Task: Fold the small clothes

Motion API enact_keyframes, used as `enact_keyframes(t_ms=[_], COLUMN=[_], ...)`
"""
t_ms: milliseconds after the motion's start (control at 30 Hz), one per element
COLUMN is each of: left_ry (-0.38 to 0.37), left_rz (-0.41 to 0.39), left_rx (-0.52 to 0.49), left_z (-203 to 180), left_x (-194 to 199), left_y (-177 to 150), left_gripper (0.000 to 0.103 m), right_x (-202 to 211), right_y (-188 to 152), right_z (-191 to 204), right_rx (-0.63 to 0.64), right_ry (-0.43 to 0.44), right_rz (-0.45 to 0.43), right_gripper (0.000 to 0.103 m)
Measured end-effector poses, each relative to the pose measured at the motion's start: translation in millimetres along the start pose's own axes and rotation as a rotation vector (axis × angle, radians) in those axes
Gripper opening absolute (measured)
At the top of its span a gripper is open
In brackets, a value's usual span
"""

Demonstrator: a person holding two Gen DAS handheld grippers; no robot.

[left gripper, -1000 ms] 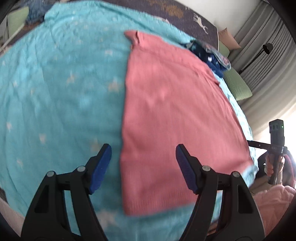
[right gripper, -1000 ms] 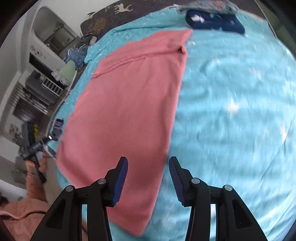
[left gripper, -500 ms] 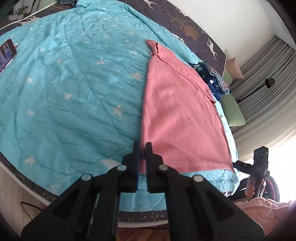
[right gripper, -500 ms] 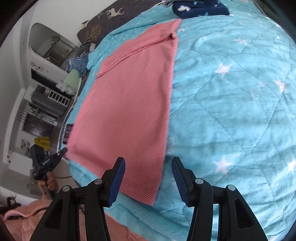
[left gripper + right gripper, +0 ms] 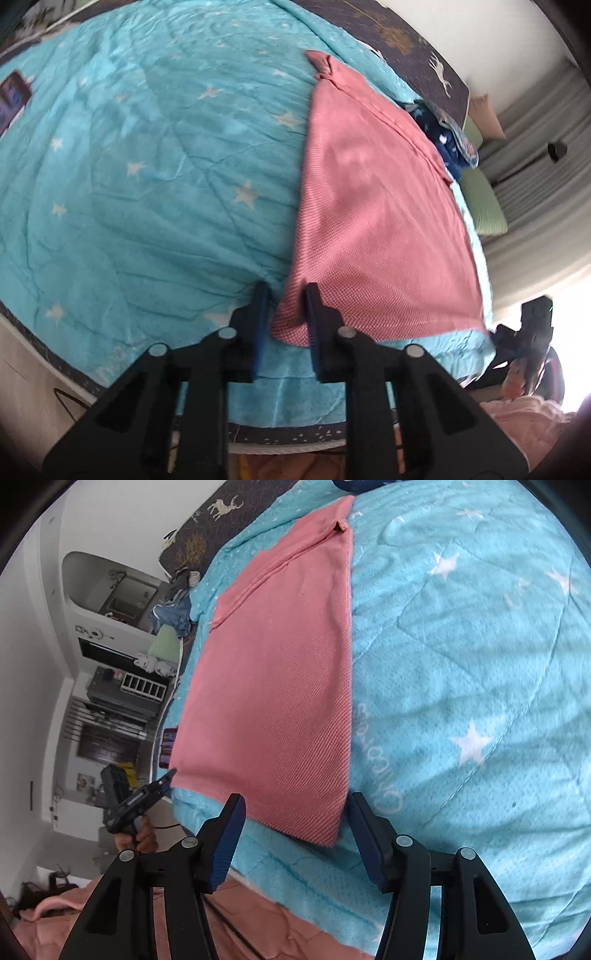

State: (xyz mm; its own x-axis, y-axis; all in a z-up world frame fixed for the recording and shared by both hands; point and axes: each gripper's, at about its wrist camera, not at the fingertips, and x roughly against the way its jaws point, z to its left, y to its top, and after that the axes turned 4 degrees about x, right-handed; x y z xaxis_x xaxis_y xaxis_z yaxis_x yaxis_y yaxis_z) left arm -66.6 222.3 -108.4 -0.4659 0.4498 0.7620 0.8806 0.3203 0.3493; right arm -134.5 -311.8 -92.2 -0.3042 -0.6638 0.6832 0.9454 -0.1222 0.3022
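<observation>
A big blue quilt (image 5: 147,177) with white stars covers the bed. A pink cloth (image 5: 376,206) lies flat on it, reaching the near edge. The left claw (image 5: 286,306) is narrow and seems to pinch the cloth's near left corner. The right claw (image 5: 295,823) is opening, its pads either side of the near right corner, not pressing.

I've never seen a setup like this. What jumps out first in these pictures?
A pink garment lies spread flat on a turquoise quilt with white stars, its near hem at the bed's edge. The left gripper has pinched one near corner of it, while the right gripper straddles the other near corner, its jaws opening, pads not pressing the cloth. A dark blue garment lies beyond the pink one.
</observation>
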Motion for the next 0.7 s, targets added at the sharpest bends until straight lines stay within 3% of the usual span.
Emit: enact_keyframes(t_ms=[200,267,300,400,567,700], left_ry=[0.083,0.103,0.108,0.123,0.204,0.221], left_rz=[-0.019,-0.016,-0.014,-0.017,-0.055,-0.08], left_rx=[-0.088,-0.103,-0.101,-0.106,-0.181,-0.243], left_z=[-17,-20,-20,-21,-35,-50], left_x=[-4,-7,-8,-10,-6,-2], left_y=[-4,-1,0,3,3,9], left_gripper=[0.021,0.024,0.024,0.023,0.008,0.006], right_x=[-6,-8,-9,-14,-12,-7], right_y=[5,10,12,16,19,25], right_z=[-1,-1,0,0,1,1], right_rx=[-0.025,-0.023,-0.013,-0.019,-0.017,-0.032], right_ry=[0.018,0.014,0.005,0.022,0.034,0.081], right_rz=[0.006,-0.029,-0.043,-0.068,-0.065,-0.097], right_gripper=[0.056,0.029,0.006,0.005,0.005,0.005])
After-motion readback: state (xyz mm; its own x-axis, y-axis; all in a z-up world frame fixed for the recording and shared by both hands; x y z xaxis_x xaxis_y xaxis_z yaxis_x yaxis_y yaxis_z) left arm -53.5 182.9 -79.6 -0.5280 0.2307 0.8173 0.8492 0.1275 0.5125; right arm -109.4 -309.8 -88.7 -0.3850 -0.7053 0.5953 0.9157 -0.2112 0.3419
